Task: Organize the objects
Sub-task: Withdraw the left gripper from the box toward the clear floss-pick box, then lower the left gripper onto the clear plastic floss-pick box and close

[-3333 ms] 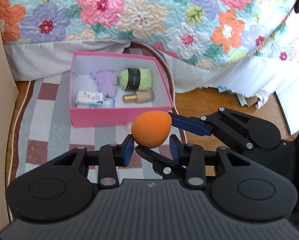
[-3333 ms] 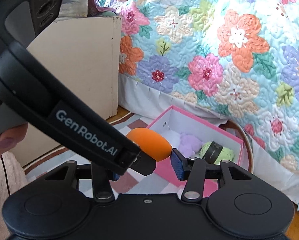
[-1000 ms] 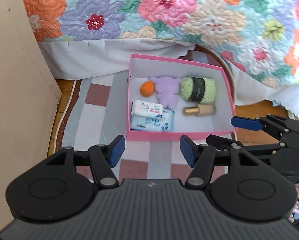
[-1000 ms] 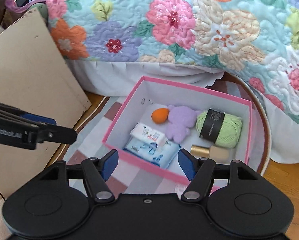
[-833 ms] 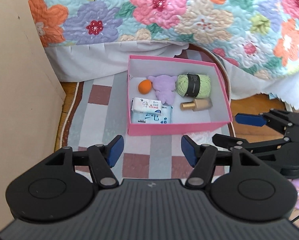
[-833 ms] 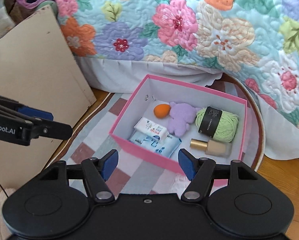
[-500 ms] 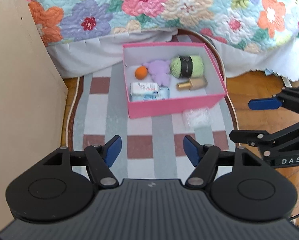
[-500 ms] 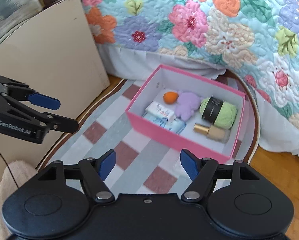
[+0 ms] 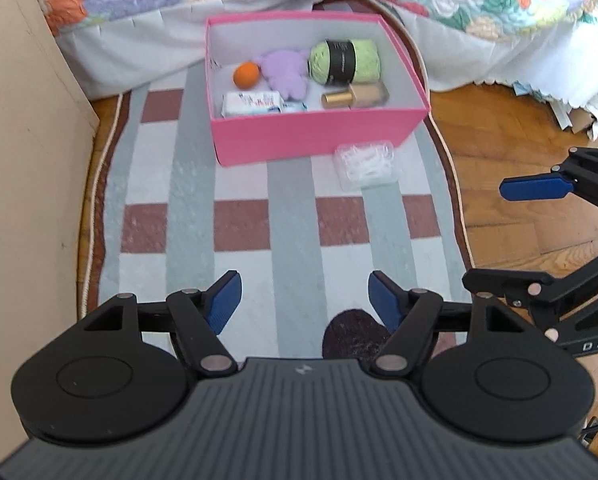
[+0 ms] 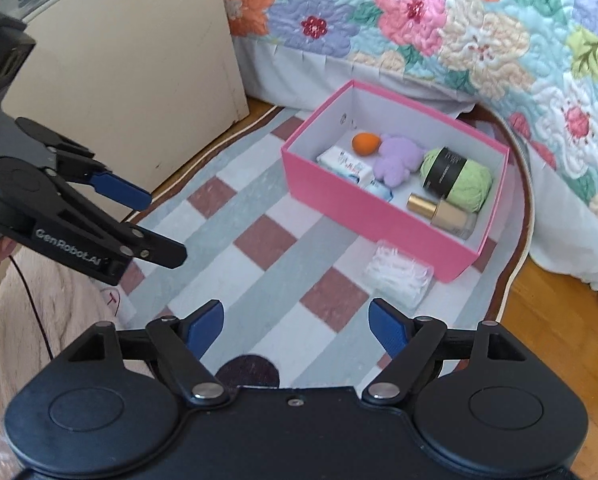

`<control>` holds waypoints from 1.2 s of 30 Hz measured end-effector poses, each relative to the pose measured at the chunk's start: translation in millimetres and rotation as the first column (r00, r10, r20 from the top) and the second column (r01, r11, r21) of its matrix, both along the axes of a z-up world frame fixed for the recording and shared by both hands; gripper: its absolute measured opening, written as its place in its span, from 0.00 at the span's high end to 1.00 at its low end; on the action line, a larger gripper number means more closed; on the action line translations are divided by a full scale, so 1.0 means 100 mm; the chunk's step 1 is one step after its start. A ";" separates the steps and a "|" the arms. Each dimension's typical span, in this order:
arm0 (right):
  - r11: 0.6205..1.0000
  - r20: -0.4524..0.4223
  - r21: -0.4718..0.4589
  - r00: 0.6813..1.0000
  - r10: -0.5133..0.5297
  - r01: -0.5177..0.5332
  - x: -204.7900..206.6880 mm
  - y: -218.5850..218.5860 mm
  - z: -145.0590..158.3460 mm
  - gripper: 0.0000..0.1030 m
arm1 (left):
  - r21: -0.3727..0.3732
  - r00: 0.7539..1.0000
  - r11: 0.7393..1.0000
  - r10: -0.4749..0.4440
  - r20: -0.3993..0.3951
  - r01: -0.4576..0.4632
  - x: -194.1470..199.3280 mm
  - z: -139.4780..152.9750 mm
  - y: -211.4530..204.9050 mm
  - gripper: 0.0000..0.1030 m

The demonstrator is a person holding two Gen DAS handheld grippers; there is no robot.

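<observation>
The orange egg-shaped sponge [image 9: 246,75] that the left tool held over the rug a few seconds ago now lies inside the pink box [image 9: 319,140], in its far left corner, touching the purple plush toy [image 9: 284,73] beside it. Since a second ago both tools have drawn back from the box, so it looks smaller and farther off in both wrist views, and more of the checked rug [image 9: 239,216] lies between it and the fingers. The left tool [image 9: 303,297] has its jaws apart with nothing between them, only rug behind; they have just been opening. The right tool [image 10: 295,322] likewise stands wide and empty, its jaws having just been opening too; in the left wrist view it sits off to the right over the wooden floor [image 9: 511,216]. The box also holds a green ball of yarn [image 9: 345,61] with a black band at the far right, a gold-capped bottle [image 9: 355,96] lying on its side in front of the yarn, and a white tissue pack [image 9: 253,103] with a second, bluish pack just beside it against the near wall. Outside the box, just beside its near right corner, a clear packet of white items [image 9: 365,163] rests on the rug. Behind the box hangs the flowered quilt [image 10: 479,20] of a bed, and a beige panel [image 10: 131,56] stands to the left.
</observation>
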State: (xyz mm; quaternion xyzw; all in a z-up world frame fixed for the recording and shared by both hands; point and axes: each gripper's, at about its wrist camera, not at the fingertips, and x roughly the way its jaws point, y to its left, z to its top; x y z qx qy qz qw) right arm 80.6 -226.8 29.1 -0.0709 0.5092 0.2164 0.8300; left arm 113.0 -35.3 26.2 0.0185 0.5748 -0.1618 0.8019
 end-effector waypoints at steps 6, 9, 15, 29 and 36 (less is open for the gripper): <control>0.999 -0.015 0.033 1.000 0.012 -0.012 -0.05 -0.06 -0.22 0.17 | 0.002 1.000 1.000 -0.007 -0.029 0.007 0.05 -0.18 -0.08 0.32; 0.999 0.001 0.038 1.000 0.029 -0.029 -0.04 -0.08 -0.34 0.17 | -0.004 1.000 1.000 -0.003 -0.026 0.003 0.11 -0.26 -0.11 0.32; 0.995 0.076 0.101 0.997 -0.023 0.015 0.07 -0.18 -0.58 0.14 | -0.038 1.000 0.999 0.021 -0.016 -0.022 0.27 -0.48 -0.16 0.26; 0.986 0.250 0.069 0.955 -0.162 0.149 0.40 -0.36 -1.55 0.13 | -0.150 0.994 0.984 0.105 0.024 -0.100 0.83 -1.21 -0.36 0.18; 0.975 0.260 0.043 0.940 -0.222 0.219 0.60 -0.56 -1.88 0.13 | -0.153 0.998 0.987 0.062 0.030 -0.057 1.02 -1.57 -0.65 0.22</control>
